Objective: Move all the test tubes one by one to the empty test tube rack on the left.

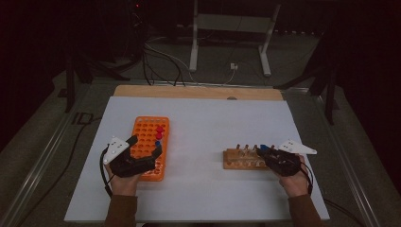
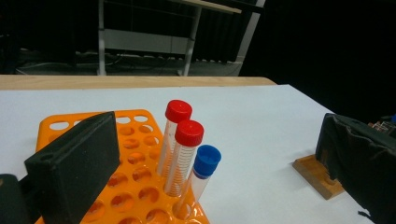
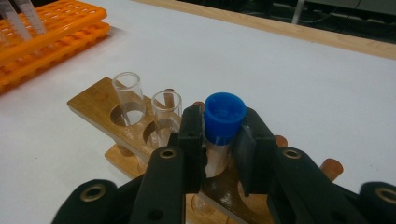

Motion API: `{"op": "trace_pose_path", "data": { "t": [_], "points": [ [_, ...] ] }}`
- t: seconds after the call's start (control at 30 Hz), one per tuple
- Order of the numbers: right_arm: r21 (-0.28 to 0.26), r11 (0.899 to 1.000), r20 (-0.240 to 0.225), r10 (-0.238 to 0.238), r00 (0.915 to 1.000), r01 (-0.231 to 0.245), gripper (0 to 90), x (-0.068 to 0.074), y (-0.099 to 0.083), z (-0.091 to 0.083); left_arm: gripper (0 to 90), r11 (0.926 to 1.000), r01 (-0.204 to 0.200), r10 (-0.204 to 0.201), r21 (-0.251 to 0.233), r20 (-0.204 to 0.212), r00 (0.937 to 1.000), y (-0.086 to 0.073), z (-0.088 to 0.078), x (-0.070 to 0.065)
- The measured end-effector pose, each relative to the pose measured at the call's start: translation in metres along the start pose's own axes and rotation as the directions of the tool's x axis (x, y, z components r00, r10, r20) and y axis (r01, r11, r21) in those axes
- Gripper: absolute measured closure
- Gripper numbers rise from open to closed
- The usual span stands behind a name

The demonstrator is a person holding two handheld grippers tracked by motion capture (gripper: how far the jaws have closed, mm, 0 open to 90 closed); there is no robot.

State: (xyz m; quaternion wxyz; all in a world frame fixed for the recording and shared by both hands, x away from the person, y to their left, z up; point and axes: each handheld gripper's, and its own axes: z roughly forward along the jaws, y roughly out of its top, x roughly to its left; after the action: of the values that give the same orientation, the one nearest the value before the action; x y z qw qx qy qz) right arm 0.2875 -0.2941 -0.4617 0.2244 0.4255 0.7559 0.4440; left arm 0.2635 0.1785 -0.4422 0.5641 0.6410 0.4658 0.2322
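Gripping a blue-capped tube (image 3: 223, 122) over the wooden rack (image 3: 100, 109) at lower centre with the right gripper (image 3: 218, 140) fingers closed, leaving three capped tubes in the orange rack (image 2: 135, 186), left gripper (image 2: 224, 154) gaping empty.

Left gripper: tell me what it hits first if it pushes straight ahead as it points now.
Probably the blue-capped tube, nearest between the open jaws of the left gripper, standing in the orange rack with the two red-capped tubes just behind. Depth is uncertain.
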Motion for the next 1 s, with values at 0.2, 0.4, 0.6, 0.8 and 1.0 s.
{"op": "trace_pose_path", "data": {
  "t": [0.2,0.4,0.6,0.8,1.0],
  "points": [
    [-0.003,1.000,-0.005,-0.002,1.0000,0.002,76.1,0.000,0.001,-0.001,0.6,0.9999,-0.011,0.011,-0.001,0.011,0.9999,0.002,0.000,-0.004],
    [-0.027,1.000,-0.012,0.009,0.9999,-0.009,76.3,-0.001,0.005,-0.006,0.6,0.9990,-0.044,0.044,0.004,0.013,0.9989,0.003,0.002,-0.013],
    [-0.067,0.998,-0.009,0.011,0.9999,-0.012,76.3,0.000,0.015,-0.018,0.6,0.9968,-0.078,0.078,0.012,0.032,0.9964,0.004,0.006,-0.024],
    [-0.146,0.989,-0.002,0.004,1.0000,-0.004,76.3,0.002,0.033,-0.042,1.1,0.9920,-0.126,0.125,0.014,0.054,0.9907,0.004,0.013,-0.040],
    [-0.188,0.982,-0.025,0.010,0.9996,-0.015,76.3,0.004,0.043,-0.059,1.1,0.9862,-0.165,0.162,0.018,0.088,0.9828,0.006,0.023,-0.053]
  ]
}}
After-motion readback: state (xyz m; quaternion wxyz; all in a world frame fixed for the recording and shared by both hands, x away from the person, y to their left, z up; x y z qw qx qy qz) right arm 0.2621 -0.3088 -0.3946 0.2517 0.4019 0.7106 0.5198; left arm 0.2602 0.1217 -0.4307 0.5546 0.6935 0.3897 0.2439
